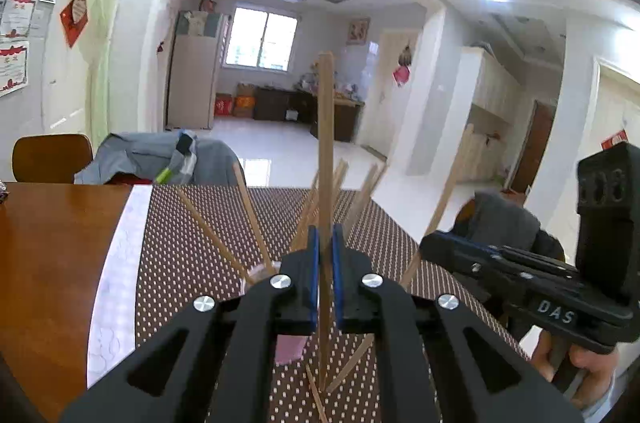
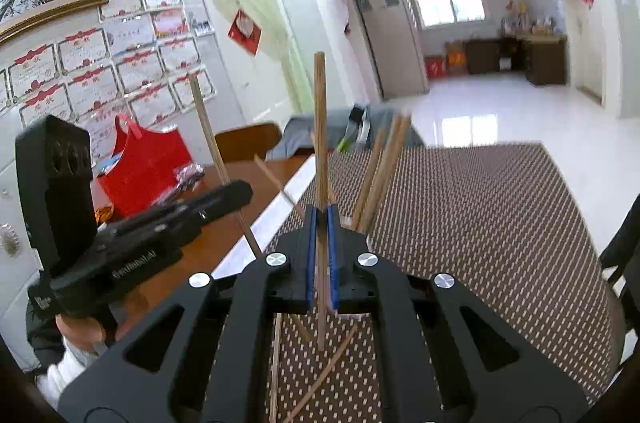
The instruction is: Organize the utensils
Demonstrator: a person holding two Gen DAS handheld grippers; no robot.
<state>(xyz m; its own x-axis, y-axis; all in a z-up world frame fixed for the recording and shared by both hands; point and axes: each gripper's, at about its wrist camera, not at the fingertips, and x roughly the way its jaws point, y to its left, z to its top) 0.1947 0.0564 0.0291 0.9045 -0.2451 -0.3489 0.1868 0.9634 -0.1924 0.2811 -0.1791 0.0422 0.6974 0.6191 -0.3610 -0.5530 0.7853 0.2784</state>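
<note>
Left gripper (image 1: 326,255): jaws nipped shut on one chopstick (image 1: 326,143), held near upright. Right gripper (image 2: 322,235): same, clamped on its own chopstick (image 2: 320,143). Both hang over the dotted mat (image 1: 192,263). I see the pink cup (image 1: 289,347) below, sticks fanned out, loose chopsticks (image 2: 320,375) flat beside it. Risk as I judge it: thin grip, stick pivots or slips; a low tip catches the fanned sticks and tips the cup.

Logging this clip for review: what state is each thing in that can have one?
Left claw: shut on a chopstick, held upright.
Right claw: shut on a chopstick, held upright.
Pink cup: standing on the dotted mat, several chopsticks leaning in it.
Loose chopsticks: lying flat on the mat.
</note>
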